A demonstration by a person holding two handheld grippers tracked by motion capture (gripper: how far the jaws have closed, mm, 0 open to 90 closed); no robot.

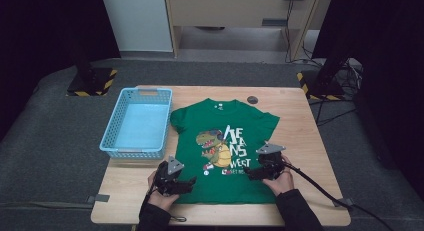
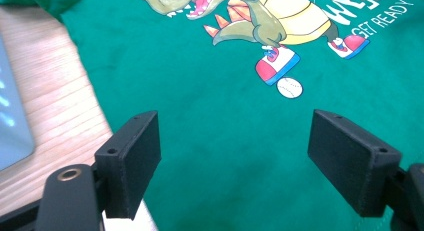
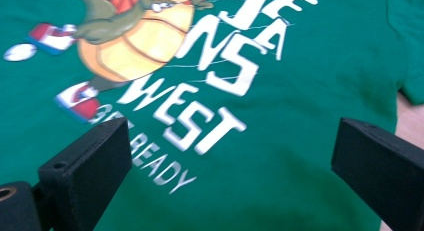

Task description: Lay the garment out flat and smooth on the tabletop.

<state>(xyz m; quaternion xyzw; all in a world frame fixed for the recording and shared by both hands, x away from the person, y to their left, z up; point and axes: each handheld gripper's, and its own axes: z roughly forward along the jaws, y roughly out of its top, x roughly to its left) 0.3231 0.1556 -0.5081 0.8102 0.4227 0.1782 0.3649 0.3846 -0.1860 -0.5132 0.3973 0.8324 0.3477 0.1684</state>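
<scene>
A green T-shirt (image 1: 225, 141) with a dinosaur print and white lettering lies flat on the wooden table (image 1: 300, 136), collar at the far side. My left gripper (image 1: 186, 183) hovers at the shirt's lower left, near the hem. Its jaws stand wide apart over bare green fabric (image 2: 225, 141), just below the printed sneaker and ball, and the left gripper (image 2: 235, 156) is open with nothing pinched. My right gripper (image 1: 250, 172) sits over the shirt's lower right, by the lettering. This right gripper (image 3: 230, 166) is open too, its black jaws spread above the white words on the T-shirt (image 3: 280, 156).
A light blue plastic basket (image 1: 112, 126) stands on the table left of the shirt, its corner (image 2: 12, 136) close to my left gripper. A small dark round disc (image 1: 252, 99) lies beyond the collar. The right gripper's cable (image 1: 320, 186) trails off the table's right front.
</scene>
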